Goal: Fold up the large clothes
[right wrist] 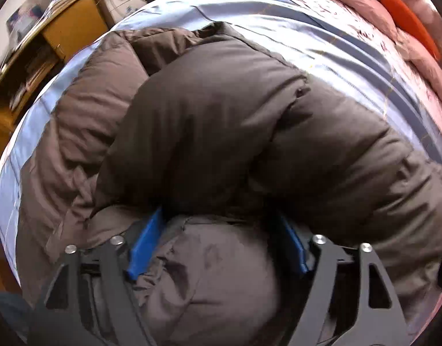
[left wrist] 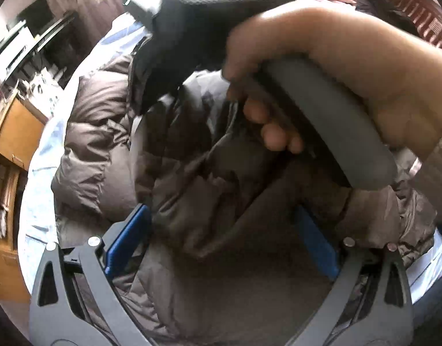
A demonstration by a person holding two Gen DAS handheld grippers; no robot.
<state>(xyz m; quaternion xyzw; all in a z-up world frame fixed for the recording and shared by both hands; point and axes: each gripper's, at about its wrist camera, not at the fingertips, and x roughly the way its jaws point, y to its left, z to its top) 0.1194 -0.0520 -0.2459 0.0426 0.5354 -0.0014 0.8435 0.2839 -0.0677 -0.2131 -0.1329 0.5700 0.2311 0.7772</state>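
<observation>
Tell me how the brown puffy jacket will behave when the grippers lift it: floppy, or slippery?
The brown puffy jacket bulges in soft quilted sections, so it likely sags and springs back after folding. Its smooth, slightly shiny fabric may slip between the blue pads.

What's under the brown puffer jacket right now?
The brown puffer jacket lies on a light blue bedsheet, which shows all around its edges. Whatever sits directly beneath its bulk, including any folded-under sleeve, is covered.

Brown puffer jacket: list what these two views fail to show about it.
- Left wrist view: the person's hand and its blurred handle cover the brown puffer jacket upper right.
- Right wrist view: the jacket bulges over the right gripper, so its blue pads' tips are buried.
- Left gripper: fabric fills its jaws; grip unclear.
- Sleeves, zipper: cannot tell.
</observation>
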